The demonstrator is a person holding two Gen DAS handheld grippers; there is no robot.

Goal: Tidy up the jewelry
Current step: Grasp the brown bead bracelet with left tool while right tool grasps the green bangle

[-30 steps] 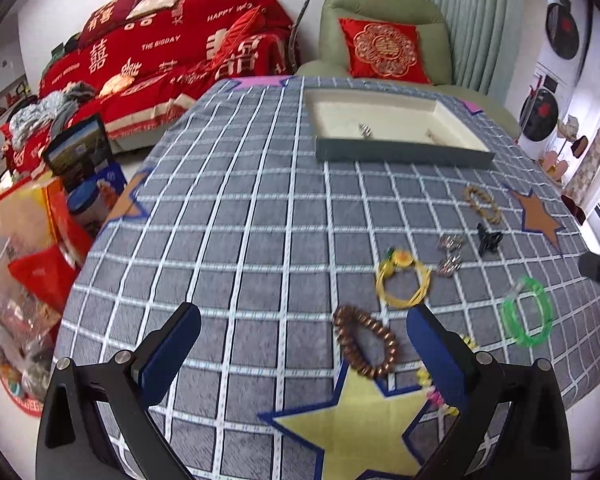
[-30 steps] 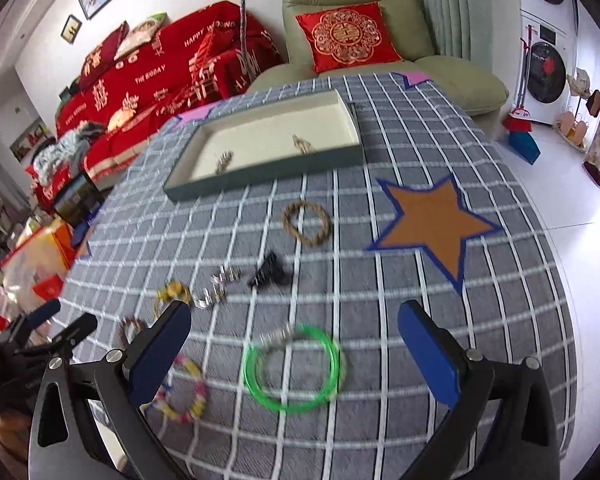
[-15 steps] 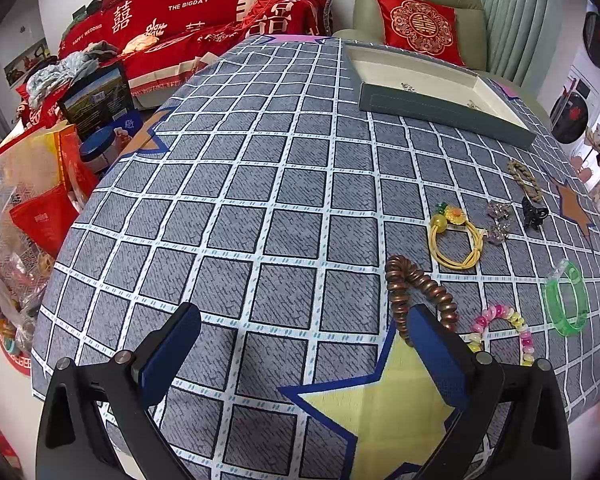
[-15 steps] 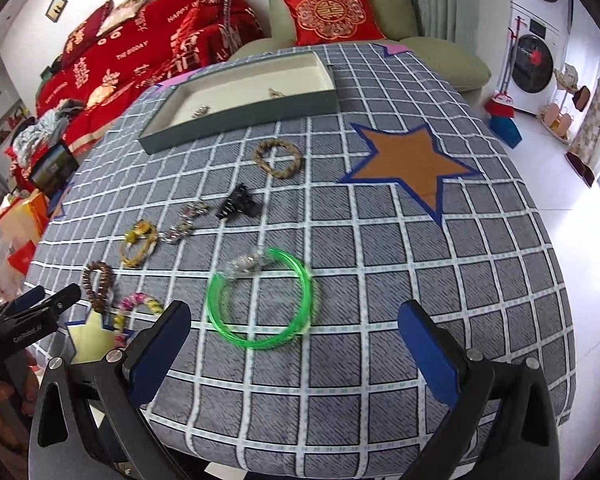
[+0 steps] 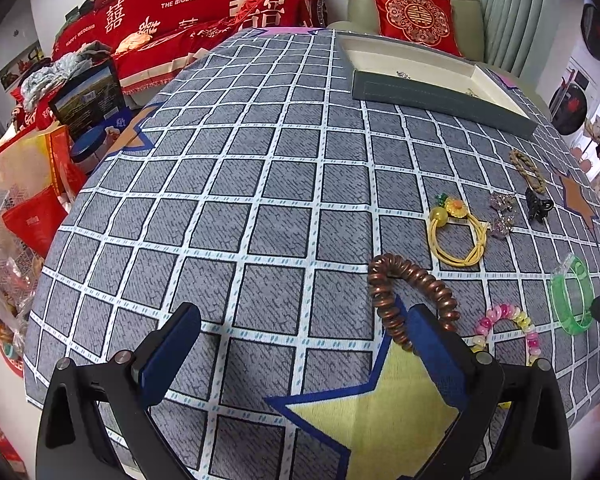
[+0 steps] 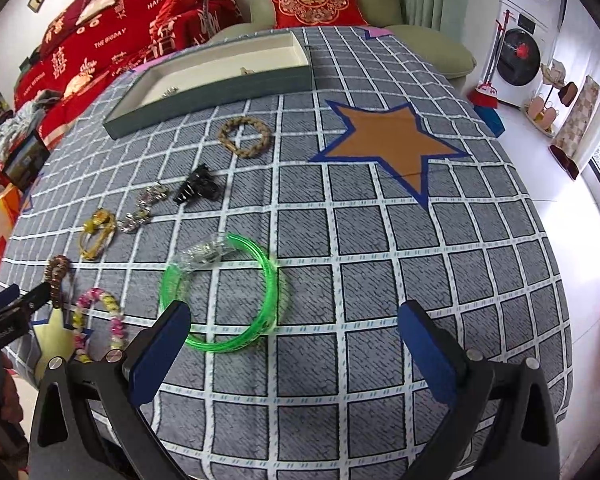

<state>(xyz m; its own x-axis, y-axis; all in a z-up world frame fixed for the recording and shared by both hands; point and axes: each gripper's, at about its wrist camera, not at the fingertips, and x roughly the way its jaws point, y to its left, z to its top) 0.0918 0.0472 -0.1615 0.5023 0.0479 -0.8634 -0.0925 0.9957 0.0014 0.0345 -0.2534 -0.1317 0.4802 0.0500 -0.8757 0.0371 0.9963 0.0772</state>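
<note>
Where jewelry lies, checked tablecloth (image 5: 260, 184) (red sofa (image 5: 188, 8) behind)

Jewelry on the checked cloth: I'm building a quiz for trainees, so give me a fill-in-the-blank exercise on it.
1. The bangle nearest the right gripper is ____ in colour.
2. The tray lies at the table's ____ end.
3. The black hair claw lies on the ____, not in the tray.
4. Both grippers, the left gripper too, are ____.

Missing words: green; far; cloth; open
</note>
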